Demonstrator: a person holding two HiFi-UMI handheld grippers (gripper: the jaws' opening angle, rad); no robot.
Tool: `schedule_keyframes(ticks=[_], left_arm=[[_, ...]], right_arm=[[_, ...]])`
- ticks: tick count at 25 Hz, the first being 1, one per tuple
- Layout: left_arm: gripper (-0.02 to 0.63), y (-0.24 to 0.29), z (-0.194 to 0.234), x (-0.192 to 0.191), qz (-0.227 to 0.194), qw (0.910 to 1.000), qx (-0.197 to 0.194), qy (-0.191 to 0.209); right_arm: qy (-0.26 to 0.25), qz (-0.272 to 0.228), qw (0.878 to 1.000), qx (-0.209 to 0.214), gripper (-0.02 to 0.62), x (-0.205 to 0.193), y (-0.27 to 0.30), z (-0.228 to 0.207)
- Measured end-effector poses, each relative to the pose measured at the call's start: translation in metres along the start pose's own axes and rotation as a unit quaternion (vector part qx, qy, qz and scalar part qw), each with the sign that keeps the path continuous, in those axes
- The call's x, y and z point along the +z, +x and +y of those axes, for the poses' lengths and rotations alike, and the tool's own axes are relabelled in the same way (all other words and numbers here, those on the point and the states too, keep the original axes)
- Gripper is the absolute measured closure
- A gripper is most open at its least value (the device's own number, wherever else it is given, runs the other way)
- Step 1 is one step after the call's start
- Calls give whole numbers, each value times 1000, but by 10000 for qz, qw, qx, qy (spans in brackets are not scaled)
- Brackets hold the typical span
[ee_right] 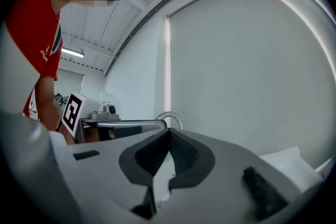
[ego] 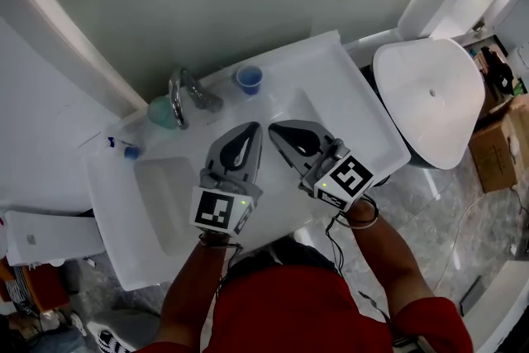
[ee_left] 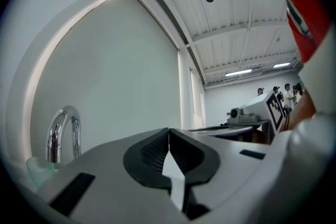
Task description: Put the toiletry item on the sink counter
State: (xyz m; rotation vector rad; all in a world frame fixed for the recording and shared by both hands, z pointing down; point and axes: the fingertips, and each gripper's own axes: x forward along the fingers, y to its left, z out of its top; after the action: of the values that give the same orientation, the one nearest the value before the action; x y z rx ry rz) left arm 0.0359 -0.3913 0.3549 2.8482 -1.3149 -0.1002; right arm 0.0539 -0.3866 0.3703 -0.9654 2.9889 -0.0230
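A white sink counter (ego: 357, 87) fills the middle of the head view. On its back edge stand a blue cup (ego: 248, 78) and a teal item (ego: 163, 113) beside the chrome faucet (ego: 187, 93). A small blue-capped item (ego: 130, 151) lies at the counter's left end. My left gripper (ego: 252, 128) and right gripper (ego: 274, 128) hover side by side over the basin, tips nearly meeting. Both are shut with nothing between the pads. In the left gripper view the shut jaws (ee_left: 169, 131) point at the wall, with the faucet (ee_left: 63, 134) at left. In the right gripper view the jaws (ee_right: 169, 131) are shut too.
A white toilet (ego: 430, 99) stands right of the counter, with a cardboard box (ego: 500, 145) beyond it. A white wall rises behind the sink. A white fixture (ego: 50, 237) sits low at the left. People (ee_left: 286, 91) stand far off in the left gripper view.
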Motion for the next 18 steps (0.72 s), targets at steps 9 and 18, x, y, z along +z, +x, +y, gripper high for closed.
schedule_keyframes(ticks=[9,18], left_arm=[[589,-17,-13,10,-6,9996,-254,82],[589,-22,-22,11,-43,9994,-312,129]], right_arm=[[-118,17,9999,63,566,13,-8,25],[-62,-5,10000,34,566,19,-16,27]])
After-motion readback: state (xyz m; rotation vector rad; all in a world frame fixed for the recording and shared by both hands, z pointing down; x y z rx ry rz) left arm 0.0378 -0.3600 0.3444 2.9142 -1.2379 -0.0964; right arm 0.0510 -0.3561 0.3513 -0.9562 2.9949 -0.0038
